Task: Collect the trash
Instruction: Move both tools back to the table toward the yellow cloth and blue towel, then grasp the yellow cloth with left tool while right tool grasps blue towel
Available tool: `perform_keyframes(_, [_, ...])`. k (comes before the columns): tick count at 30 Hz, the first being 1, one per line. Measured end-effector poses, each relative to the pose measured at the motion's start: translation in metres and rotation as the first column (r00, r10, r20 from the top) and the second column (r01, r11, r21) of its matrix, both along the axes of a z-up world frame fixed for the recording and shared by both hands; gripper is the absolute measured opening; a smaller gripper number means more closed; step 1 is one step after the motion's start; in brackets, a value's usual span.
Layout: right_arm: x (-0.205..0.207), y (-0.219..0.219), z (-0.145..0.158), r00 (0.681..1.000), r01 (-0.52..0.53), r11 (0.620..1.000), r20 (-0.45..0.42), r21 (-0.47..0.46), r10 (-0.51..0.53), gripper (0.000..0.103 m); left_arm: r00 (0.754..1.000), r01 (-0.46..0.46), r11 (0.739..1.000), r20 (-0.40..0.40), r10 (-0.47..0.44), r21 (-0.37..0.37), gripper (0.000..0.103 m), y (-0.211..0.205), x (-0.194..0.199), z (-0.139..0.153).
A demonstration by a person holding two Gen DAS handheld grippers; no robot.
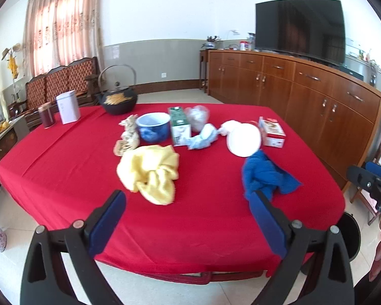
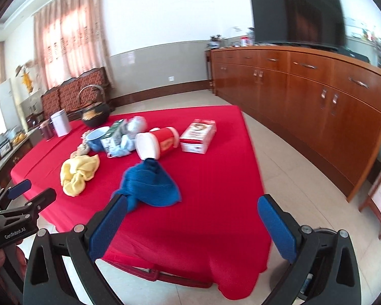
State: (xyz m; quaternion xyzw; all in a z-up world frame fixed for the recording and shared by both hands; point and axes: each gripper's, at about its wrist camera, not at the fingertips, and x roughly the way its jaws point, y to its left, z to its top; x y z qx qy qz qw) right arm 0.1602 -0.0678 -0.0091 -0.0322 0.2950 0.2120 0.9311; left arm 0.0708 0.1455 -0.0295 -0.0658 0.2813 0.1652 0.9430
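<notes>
A red-clothed table (image 1: 76, 167) carries a cluster of items: a green-and-white carton (image 1: 179, 125), a red-and-white carton (image 1: 271, 131), a tipped red cup with a white base (image 1: 243, 139), crumpled light-blue tissue (image 1: 203, 139), a clear plastic bag (image 1: 196, 117), beige crumpled paper (image 1: 128, 134), a blue bowl (image 1: 153, 127), a yellow cloth (image 1: 149, 172) and a blue cloth (image 1: 264, 175). My left gripper (image 1: 188, 218) is open and empty above the table's near edge. My right gripper (image 2: 193, 225) is open and empty, just short of the blue cloth (image 2: 149, 185).
A black iron kettle (image 1: 118, 99), a white tin (image 1: 68, 110) and a dark red jar (image 1: 46, 115) stand at the table's far left. A long wooden sideboard (image 1: 304, 89) with a TV runs along the right. A black bin (image 1: 351, 236) sits on the floor at the right.
</notes>
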Motion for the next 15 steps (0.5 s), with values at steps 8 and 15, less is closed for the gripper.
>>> perform_keyframes(8, [0.006,0.056,-0.008,0.998,-0.07,0.997,-0.002,-0.021,0.069,0.103,0.999,-0.044,0.999,-0.017,0.044,-0.018,0.098,0.03,-0.002,-0.014])
perform_keyframes(15, [0.021,0.09,-0.028,0.996,-0.09,0.994,-0.03,-0.061,0.088,0.103,0.997,-0.057,0.998,-0.048,0.055,-0.032,0.098,0.053,0.013,-0.031])
